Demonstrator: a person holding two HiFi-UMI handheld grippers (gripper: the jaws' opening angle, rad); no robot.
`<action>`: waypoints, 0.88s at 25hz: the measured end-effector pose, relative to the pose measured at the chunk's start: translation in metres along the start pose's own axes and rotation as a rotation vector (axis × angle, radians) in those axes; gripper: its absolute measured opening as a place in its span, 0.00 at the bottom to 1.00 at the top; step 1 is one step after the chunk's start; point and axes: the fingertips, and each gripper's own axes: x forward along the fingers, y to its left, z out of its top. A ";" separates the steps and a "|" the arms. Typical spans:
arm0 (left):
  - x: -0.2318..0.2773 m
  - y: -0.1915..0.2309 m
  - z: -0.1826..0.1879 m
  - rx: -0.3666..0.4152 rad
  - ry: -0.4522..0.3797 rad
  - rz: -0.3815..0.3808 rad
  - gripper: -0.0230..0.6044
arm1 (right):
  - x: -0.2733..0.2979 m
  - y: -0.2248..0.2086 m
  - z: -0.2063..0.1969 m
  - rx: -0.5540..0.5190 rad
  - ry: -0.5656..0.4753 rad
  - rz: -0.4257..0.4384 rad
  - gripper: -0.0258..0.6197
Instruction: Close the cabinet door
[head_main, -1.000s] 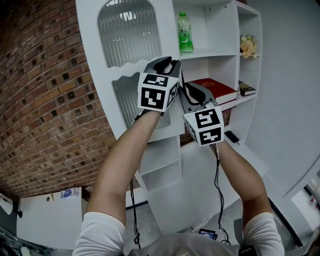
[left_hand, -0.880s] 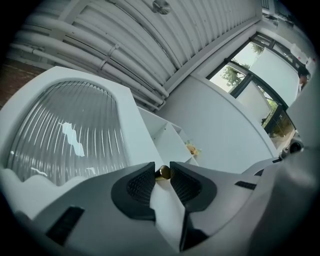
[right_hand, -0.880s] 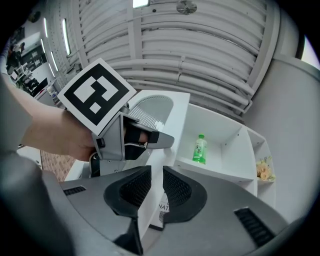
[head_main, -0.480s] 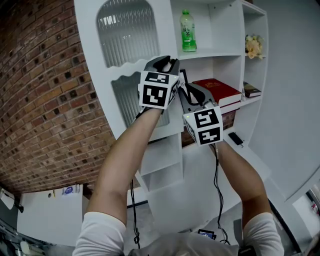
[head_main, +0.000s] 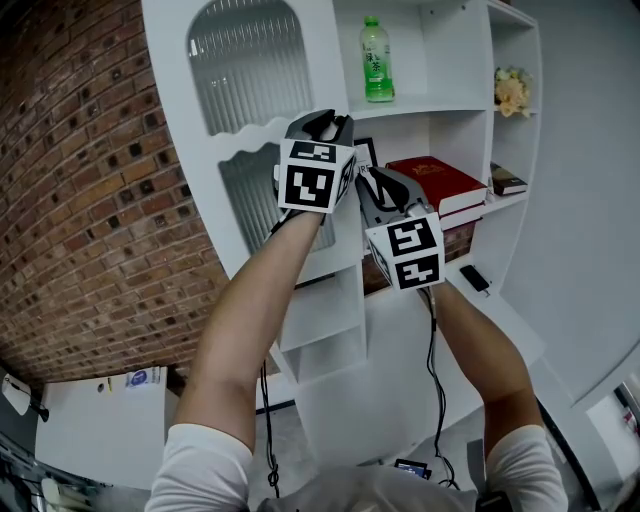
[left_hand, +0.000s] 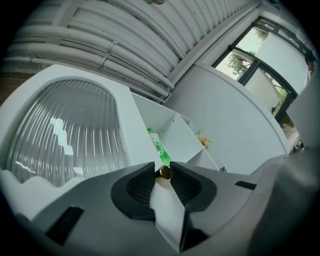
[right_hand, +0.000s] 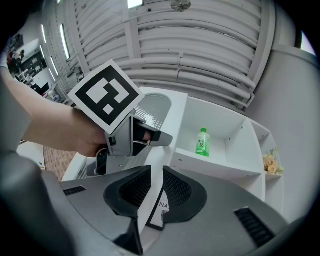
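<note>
The white cabinet door (head_main: 250, 150), with ribbed glass panels, stands open at the left of the shelves. My left gripper (head_main: 333, 122) is at the door's free edge, and its pads (left_hand: 139, 186) are closed on that edge with a small gold knob (left_hand: 164, 172) between them. Just below it, my right gripper (head_main: 368, 182) also clamps the door's edge (right_hand: 159, 165) between its pads (right_hand: 176, 187). The left gripper (right_hand: 150, 134) shows up in the right gripper view, just above the right jaws. Behind the door's edge is the open cabinet (head_main: 430, 110).
A green bottle (head_main: 375, 62) stands on the upper shelf. A red book (head_main: 435, 180) lies on the shelf below. Flowers (head_main: 512, 90) and a dark book (head_main: 508, 184) sit in the right compartments, and a small dark item (head_main: 475, 280) lies on the ledge. A brick wall (head_main: 90, 200) is at the left.
The door's edge, with both grippers on it, has shifted a little to the left in the head view. Both grips look unchanged.
</note>
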 end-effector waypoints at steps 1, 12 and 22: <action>0.001 0.000 0.000 0.002 0.000 0.002 0.18 | 0.001 0.000 -0.001 0.000 0.001 0.001 0.18; -0.005 -0.002 0.003 -0.047 -0.028 -0.040 0.18 | 0.002 0.003 -0.001 0.004 0.005 0.001 0.18; -0.034 -0.012 0.009 -0.129 -0.105 -0.137 0.18 | -0.005 0.005 0.003 -0.001 0.011 -0.022 0.18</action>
